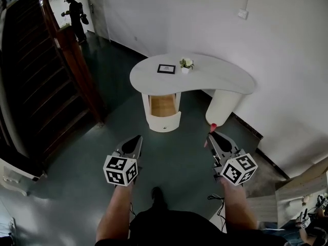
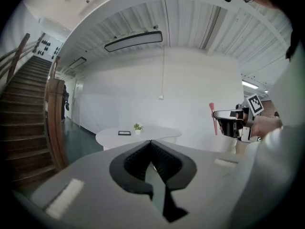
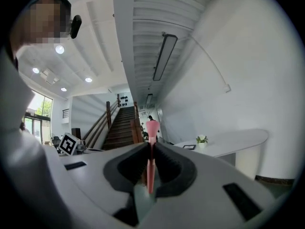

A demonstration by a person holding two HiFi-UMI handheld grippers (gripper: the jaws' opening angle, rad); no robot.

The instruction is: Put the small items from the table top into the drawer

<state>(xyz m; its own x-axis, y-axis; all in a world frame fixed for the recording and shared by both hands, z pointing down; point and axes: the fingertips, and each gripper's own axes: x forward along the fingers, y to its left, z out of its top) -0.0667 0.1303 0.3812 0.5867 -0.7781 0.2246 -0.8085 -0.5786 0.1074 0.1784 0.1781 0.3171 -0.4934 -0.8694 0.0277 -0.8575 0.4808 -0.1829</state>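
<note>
Your right gripper (image 1: 213, 135) is clamped on a slim pink stick (image 3: 151, 168), whose flared tip pokes out past the jaws. Your left gripper (image 1: 137, 138) has its jaws pressed together with nothing between them. Ahead, well apart from both, the curved white table (image 1: 225, 78) carries a small black picture frame (image 1: 166, 68) and a little white-potted plant (image 1: 186, 64) just beside it. The wood-lined drawer (image 1: 163, 106) underneath stands open.

One table (image 1: 225, 79), one open drawer (image 1: 165, 122), one frame (image 1: 166, 68), one plant (image 1: 186, 64), one pink stick (image 3: 151, 151).
</note>
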